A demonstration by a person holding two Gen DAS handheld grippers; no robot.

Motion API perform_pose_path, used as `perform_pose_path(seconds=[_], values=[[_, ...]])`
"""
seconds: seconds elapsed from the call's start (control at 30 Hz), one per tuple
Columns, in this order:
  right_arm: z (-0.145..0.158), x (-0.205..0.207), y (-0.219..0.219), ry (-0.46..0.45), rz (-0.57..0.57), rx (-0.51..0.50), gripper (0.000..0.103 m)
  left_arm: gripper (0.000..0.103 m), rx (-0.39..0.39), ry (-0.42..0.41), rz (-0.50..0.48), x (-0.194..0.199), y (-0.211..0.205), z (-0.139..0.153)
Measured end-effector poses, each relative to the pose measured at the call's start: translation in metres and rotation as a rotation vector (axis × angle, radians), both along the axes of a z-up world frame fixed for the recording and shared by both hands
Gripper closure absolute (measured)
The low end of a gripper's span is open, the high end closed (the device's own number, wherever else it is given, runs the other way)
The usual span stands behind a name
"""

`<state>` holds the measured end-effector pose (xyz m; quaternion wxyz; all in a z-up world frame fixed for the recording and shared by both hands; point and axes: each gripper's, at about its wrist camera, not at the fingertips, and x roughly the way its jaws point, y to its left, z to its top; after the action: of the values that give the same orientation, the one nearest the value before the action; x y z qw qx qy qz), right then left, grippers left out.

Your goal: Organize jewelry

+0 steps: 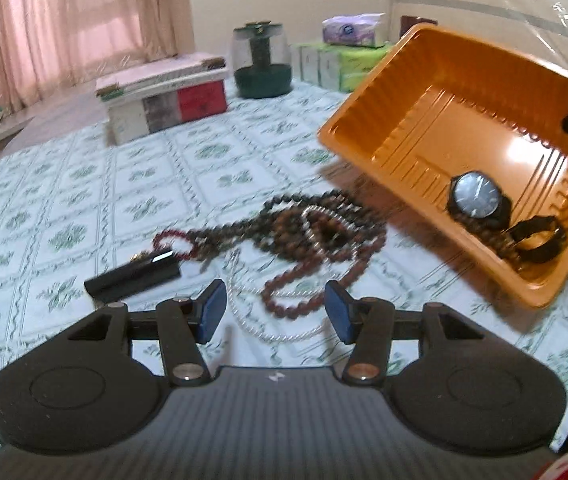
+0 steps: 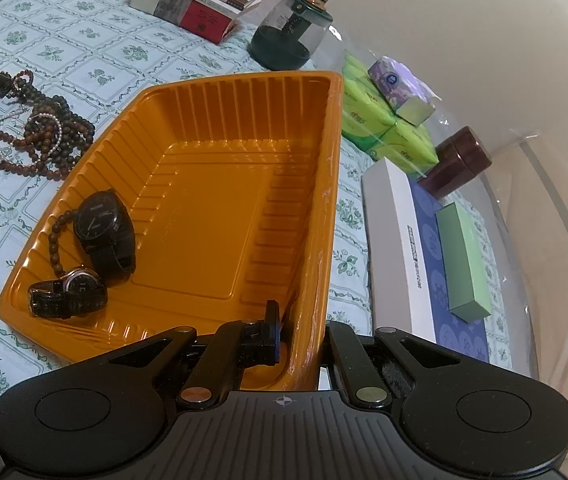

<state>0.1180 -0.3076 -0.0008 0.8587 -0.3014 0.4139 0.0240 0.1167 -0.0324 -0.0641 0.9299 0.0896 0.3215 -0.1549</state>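
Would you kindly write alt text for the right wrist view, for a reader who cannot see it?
The right hand-held gripper is shut on the near wall of an orange tray on a floral tablecloth. Two watches and a small bead bracelet lie inside; bead necklaces lie outside to its left.

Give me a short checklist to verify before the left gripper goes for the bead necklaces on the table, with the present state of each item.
1. Left gripper empty, pads apart: ok.
2. Bead necklaces in front of left gripper, on the tablecloth: ok.
3. Strands separate, for taking one alone: not ok, the brown beads and the pearl strand lie tangled.
4. Right gripper clamped on the orange tray wall: ok.
5. Free room in tray beside the two watches: ok.
6. Black tube clear of the beads: cannot tell, it lies right at the red loop.
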Motion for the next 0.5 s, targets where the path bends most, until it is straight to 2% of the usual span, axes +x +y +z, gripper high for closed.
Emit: perform_pose_path(seconds=[0.1,0.23,0.4,0.5], values=[[0.0,0.0,0.0,0.001,-0.001,0.0,0.098,0.053,-0.005,0.01,-0.018,-0.001,-0.002,-0.003],[0.0,0.0,0.001,0.001,-0.002,-0.001,0.098,0.064,0.013,0.017,-0.061,-0.002,-0.018,-0.009],[0.0,0.0,0.001,0.002,-0.002,-0.001,0.098,0.069,0.016,0.01,-0.087,0.001,-0.031,-0.011],[0.0,0.0,0.001,0.001,-0.002,-0.001,0.098,0.078,0.023,0.012,-0.097,0.007,-0.038,-0.012]])
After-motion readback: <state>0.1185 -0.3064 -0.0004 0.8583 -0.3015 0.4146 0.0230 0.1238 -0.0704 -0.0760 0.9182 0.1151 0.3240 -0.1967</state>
